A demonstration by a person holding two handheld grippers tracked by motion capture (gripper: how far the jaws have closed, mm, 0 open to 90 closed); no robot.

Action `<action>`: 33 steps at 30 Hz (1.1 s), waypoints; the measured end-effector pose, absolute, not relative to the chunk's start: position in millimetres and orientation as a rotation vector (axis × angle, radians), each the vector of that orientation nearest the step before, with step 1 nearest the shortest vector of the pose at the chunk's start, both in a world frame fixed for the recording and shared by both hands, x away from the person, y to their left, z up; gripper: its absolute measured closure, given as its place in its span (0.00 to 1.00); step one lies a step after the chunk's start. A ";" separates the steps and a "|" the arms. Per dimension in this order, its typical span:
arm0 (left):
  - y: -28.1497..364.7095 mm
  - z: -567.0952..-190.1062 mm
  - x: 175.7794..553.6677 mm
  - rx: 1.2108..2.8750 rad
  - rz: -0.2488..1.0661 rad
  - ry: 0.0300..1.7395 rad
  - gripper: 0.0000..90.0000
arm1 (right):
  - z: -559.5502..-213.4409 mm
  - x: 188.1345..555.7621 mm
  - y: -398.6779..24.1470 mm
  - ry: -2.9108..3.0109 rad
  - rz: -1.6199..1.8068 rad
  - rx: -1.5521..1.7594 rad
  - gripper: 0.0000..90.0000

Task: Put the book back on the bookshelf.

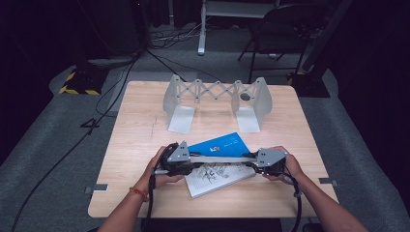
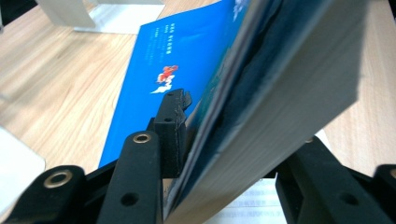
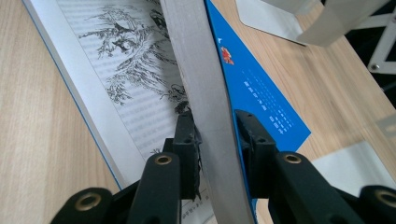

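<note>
A blue-covered book (image 1: 217, 144) stands tilted on its long edge, its grey page block (image 3: 201, 84) facing me. My left gripper (image 1: 196, 162) clamps its left end; in the left gripper view one pad presses the blue cover (image 2: 149, 60) and the other jaw sits under the page block, so the left gripper (image 2: 233, 140) is shut on it. My right gripper (image 1: 250, 162) is shut on the opposite end, its pads squeezing page block and cover in the right gripper view (image 3: 217, 130). Beneath lies a white book (image 1: 212, 179) with ink drawings (image 3: 116, 70).
A grey expanding book rack (image 1: 217, 96) with two upright end plates stands at the back of the wooden table (image 1: 140, 145). Cables and a folding chair are on the floor beyond. Bare wood lies left and right of the books.
</note>
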State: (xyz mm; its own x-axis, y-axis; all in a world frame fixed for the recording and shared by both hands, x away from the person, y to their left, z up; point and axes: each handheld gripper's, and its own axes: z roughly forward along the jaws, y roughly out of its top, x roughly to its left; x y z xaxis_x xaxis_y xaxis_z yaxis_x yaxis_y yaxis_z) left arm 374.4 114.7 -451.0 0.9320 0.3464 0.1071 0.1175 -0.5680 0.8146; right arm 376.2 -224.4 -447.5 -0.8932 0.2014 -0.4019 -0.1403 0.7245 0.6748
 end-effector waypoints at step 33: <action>85.6 -446.4 347.8 2.223 0.461 0.292 0.79 | -440.7 382.6 -244.3 2.467 1.186 0.132 0.65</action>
